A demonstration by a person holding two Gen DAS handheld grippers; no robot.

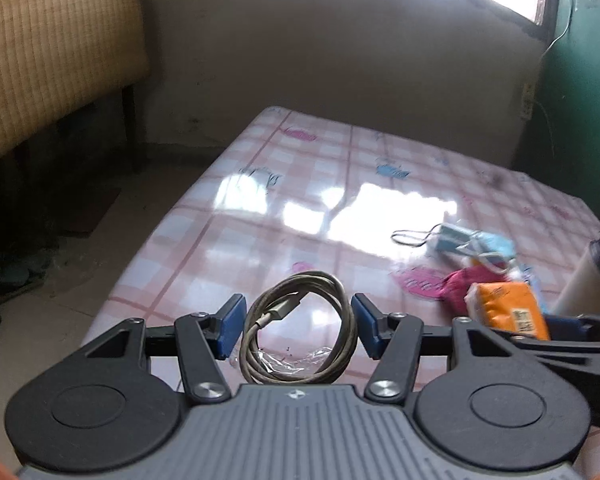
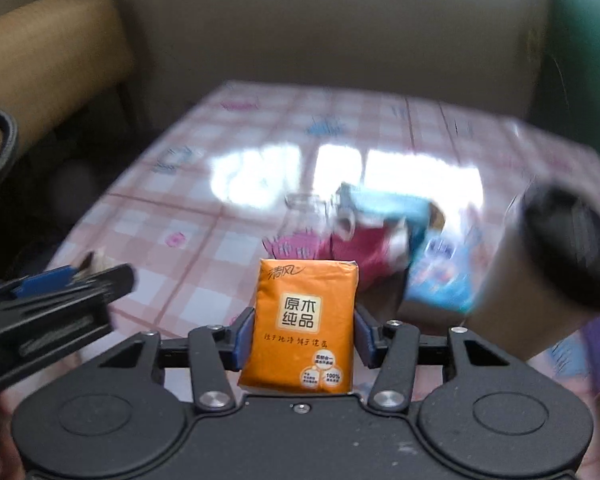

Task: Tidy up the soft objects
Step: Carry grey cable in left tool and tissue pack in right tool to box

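The orange tissue pack [image 2: 300,324] stands upright between the blue pads of the right hand-held gripper [image 2: 303,334], its long sides against both pads, so that gripper is clamped on it; the pack is a soft rectangular packet with a glossy wrapper and printed characters on its face. In the left wrist view the same pack [image 1: 508,310] shows at the right edge, lifted just in front of the pile on the table [image 1: 260,216].

The left hand-held gripper [image 1: 299,326] has its jaws about half apart around a coiled grey cable [image 1: 300,332]. The coil's loops fill the gap and reach both blue pads, but whether the pads press on it I cannot tell. A scrap of clear crinkled plastic [image 1: 288,358] sits under the coil.

The table is covered with a shiny pink-and-white checked cloth with small cartoon prints, bright with window glare. On it, beyond the tissue pack, lies a loose heap: a light blue face mask [image 1: 472,242] with thin ear loops, a dark red piece of cloth [image 1: 458,286], and a blue printed packet [image 2: 440,276], all blurred in the right wrist view. A tall beige cup with a black lid [image 2: 556,264] stands at the right of the heap; its contents are hidden. A woven tan seat [image 1: 52,56] stands past the table's left side.
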